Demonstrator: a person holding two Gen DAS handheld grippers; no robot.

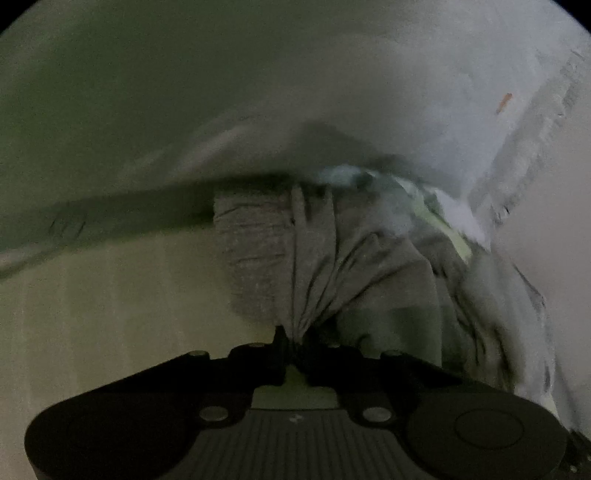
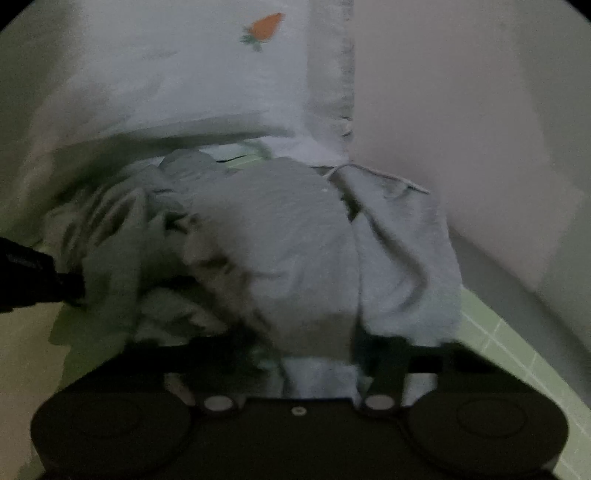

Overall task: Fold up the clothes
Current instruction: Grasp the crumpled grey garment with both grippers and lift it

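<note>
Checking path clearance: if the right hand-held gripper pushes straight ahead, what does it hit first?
The grey garment, bunched directly ahead of the right hand-held gripper and already draped over its fingers. The white carrot-print fabric lies beyond; depth is unclear.

No readable text or labels anywhere

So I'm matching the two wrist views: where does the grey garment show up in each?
Left wrist: grey garment at centre, bunched, running down into the shut left hand-held gripper.
Right wrist: garment fills the centre, draped over the right hand-held gripper.
Shared landmark: the white cloth's orange carrot print, upper right in the left view, top centre in the right.
</note>
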